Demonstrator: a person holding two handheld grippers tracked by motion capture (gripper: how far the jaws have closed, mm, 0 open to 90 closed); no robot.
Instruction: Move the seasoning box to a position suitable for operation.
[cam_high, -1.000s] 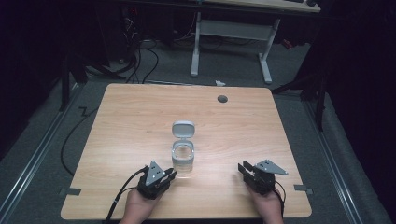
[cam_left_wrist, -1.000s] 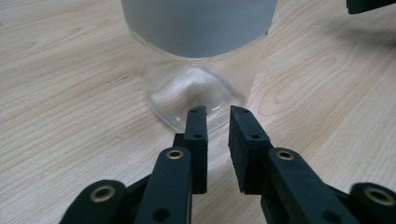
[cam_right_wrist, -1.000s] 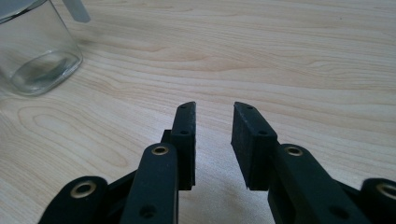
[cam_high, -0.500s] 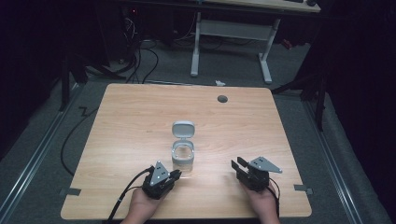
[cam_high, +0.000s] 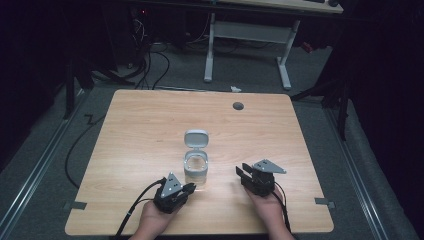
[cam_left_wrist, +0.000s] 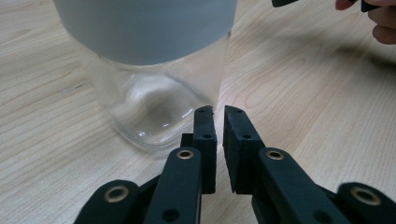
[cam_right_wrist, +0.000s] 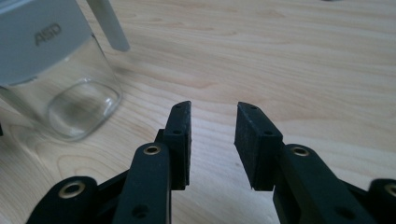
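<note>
A clear glass jar (cam_high: 195, 170) with a grey collar stands on the wooden table (cam_high: 150, 125), its grey flip lid (cam_high: 196, 138) hinged open and upright behind it. My left gripper (cam_high: 191, 188) sits at the jar's near left, its tips close to the base. In the left gripper view the jaws (cam_left_wrist: 219, 122) are almost together with nothing between them, right by the jar (cam_left_wrist: 154, 98). My right gripper (cam_high: 244, 173) lies to the jar's right, apart from it. It is open and empty (cam_right_wrist: 212, 112), and the jar (cam_right_wrist: 60, 88) stands to its left.
A round cable hole (cam_high: 238, 106) lies near the table's far edge. Cables trail from both grippers over the near edge. A white desk frame (cam_high: 245, 35) stands on the dark floor beyond the table. The person's other hand (cam_left_wrist: 373, 21) appears at the top right of the left gripper view.
My right gripper has slid left toward the jar. My left gripper has edged slightly right, closer to the jar's base. The jar has not moved.
</note>
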